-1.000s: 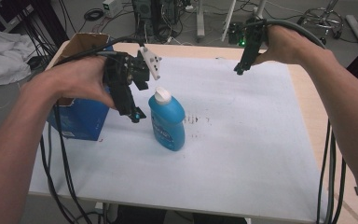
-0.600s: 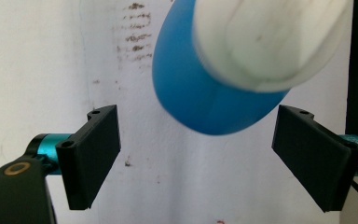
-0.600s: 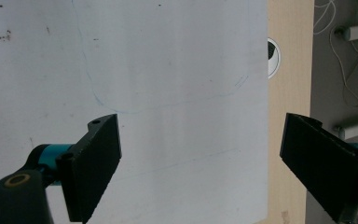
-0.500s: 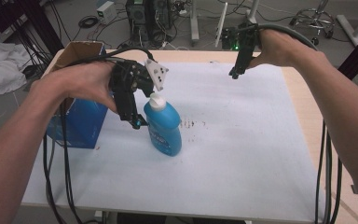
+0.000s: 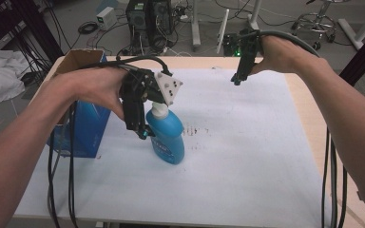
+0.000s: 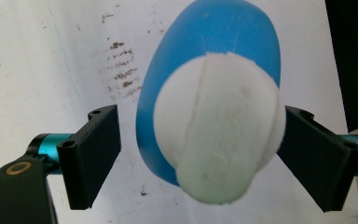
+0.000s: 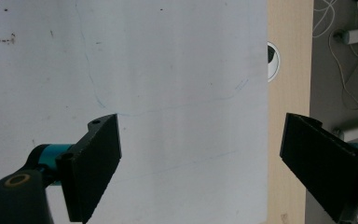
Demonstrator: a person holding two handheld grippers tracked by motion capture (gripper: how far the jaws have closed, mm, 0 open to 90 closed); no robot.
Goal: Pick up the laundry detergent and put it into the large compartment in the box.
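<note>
A blue bottle with a white cap stands upright on the white mat, left of centre. My left gripper comes down over its top. In the left gripper view the cap sits between the two open jaws of the left gripper, with a gap on the left side and the right jaw close against it. The blue body shows beyond the cap. My right gripper hovers above the far side of the mat. Its own view shows the right gripper wide open over bare mat.
A blue box stands just left of the bottle, with a cardboard box behind it. The white mat has dark smudges right of the bottle. The wooden table edge holds a cable hole.
My left gripper has closed in on the bottle from its left and now straddles the cap. The right gripper stays hovering open at the far side.
</note>
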